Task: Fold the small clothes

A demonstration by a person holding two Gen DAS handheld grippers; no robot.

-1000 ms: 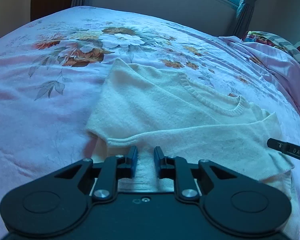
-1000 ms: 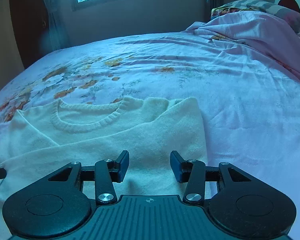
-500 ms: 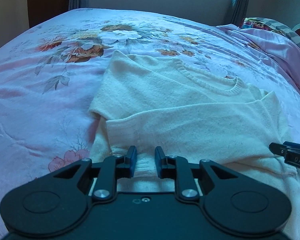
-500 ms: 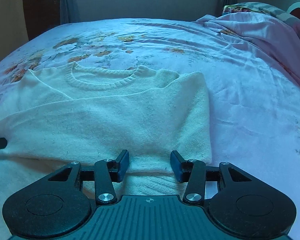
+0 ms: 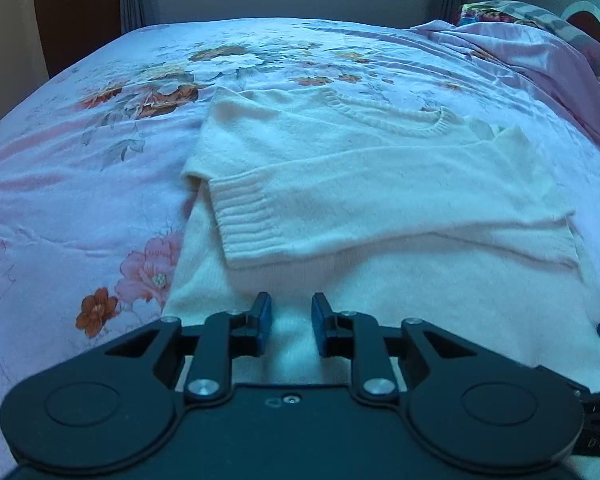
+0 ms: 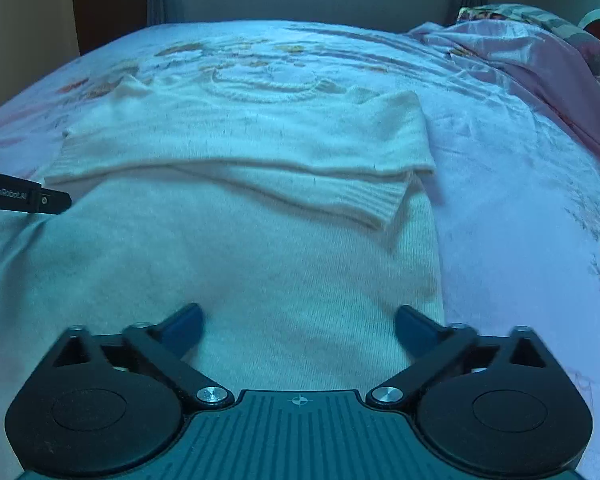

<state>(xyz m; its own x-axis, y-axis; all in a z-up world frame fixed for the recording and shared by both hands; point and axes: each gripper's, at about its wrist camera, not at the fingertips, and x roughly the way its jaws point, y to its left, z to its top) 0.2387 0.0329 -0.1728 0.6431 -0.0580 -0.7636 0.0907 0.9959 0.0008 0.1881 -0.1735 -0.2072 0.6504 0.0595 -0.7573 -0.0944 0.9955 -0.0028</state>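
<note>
sweater (image 6: 260, 264): flat on bed (image 6: 520, 152), collar far, hem toward both tongs, sleeves folded across chest
left gripper (image 5: 287, 316): narrow gap, nothing pinched
right gripper (image 6: 298, 326): jaws opening, empty, over body
next: hem nearest, both equal

Both views are dim with a cool blue cast. Daylight comes from beyond the fingers, brightest on the far bedspread (image 5: 260, 52). The sweater (image 6: 260, 264) shows streaky motion blur in the right wrist view, where the opening fingers (image 6: 184, 326) are smeared. Fisheye bending curves the bed's edges, and the corners go black.
</note>
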